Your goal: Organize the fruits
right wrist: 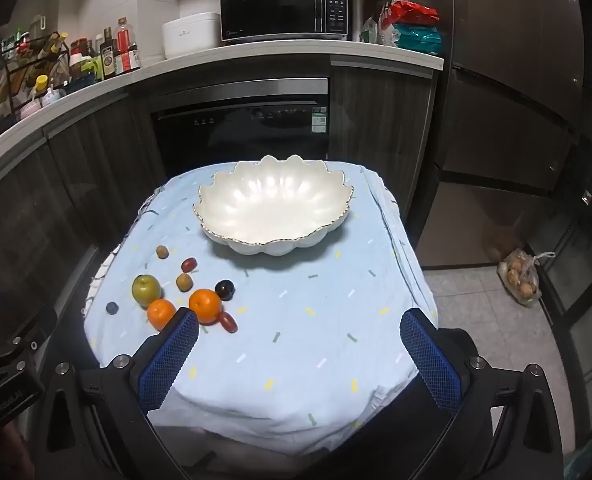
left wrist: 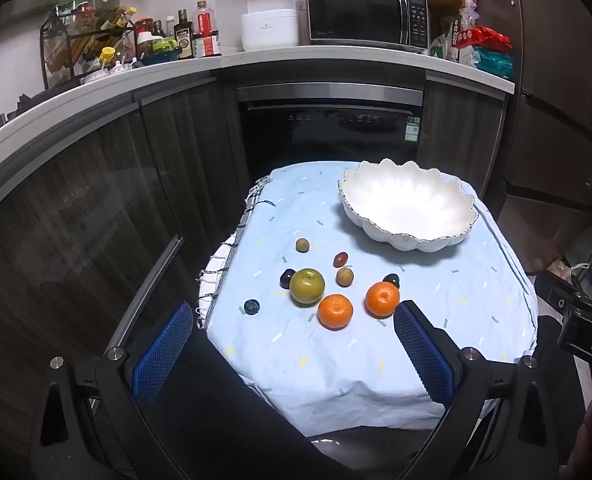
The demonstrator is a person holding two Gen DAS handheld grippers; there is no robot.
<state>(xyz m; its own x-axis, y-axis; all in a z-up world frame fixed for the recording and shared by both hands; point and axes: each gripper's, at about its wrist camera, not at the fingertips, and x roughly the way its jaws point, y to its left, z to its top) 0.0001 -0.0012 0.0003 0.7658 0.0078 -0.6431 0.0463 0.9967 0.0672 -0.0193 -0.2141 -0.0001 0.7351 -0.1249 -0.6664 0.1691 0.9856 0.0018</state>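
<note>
- Left hand-held gripper [left wrist: 292,344], low in frame, fingers apart, holding nothing
- Right hand-held gripper [right wrist: 299,348] likewise apart
- Oranges [left wrist: 335,311], apple [left wrist: 307,286] and small fruits lie mid-frame on the tabletop [left wrist: 335,368]
- Bowl [right wrist: 274,204] sits beyond, upper centre

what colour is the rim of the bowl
White bowl with a thin gold-looking edge along its scalloped rim, clearest in the right wrist view.

Both wrist views look forward and down over the near edge of the cloth-covered counter [left wrist: 335,360], from a raised spot close to it. Left view sits further left, with the bowl [left wrist: 407,204] right of centre; right view has it centred. Shared: cloth, bowl, fruits, microwave [right wrist: 284,8], cabinets behind.
</note>
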